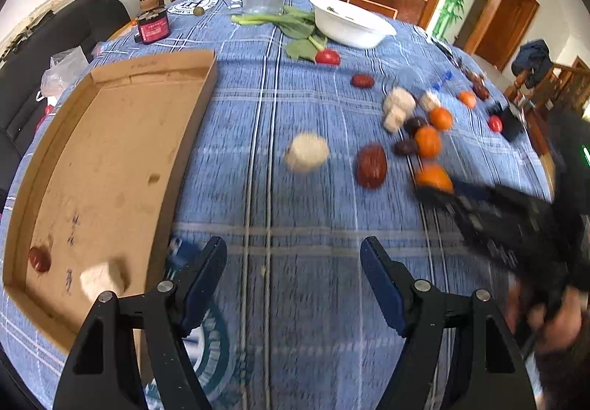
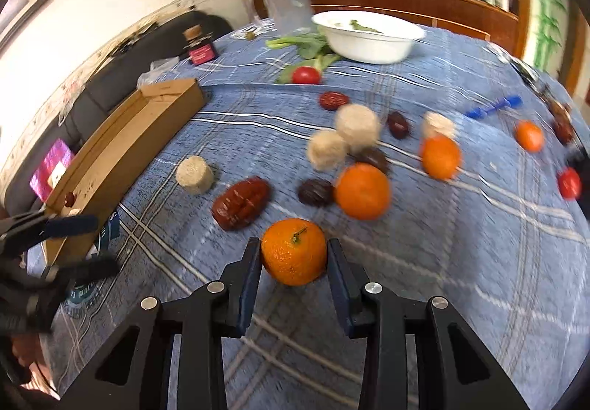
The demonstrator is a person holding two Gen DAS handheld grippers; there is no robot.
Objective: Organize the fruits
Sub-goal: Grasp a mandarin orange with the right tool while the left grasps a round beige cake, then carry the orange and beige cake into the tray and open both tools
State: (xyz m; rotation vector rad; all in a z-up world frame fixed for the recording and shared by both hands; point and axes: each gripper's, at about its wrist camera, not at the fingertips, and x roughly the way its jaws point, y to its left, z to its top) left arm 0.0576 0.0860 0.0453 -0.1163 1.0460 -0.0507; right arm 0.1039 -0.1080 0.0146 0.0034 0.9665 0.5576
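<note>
— Item held?

— One mandarin (image 2: 294, 251), in my right gripper (image 2: 293, 255); both pads pressed to its flanks; skin bright orange, pitted, glossy; green stem stub on top; it sits low over the blue checked tablecloth (image 2: 461, 262), nearest of the scattered fruit.

— Other stock on the cloth?

— More mandarins beyond; a big wrinkled red date (image 2: 241, 202) just left of the held one; dark dates; pale cylindrical cakes; red tomatoes; white bowl (image 2: 368, 41) at the far side.

— The left gripper (image 1: 293, 262)?

— Jaws wide, nothing between them; poised over bare cloth beside the cardboard tray (image 1: 110, 152), which holds one red date (image 1: 39, 260) and one pale block (image 1: 101, 281).
</note>
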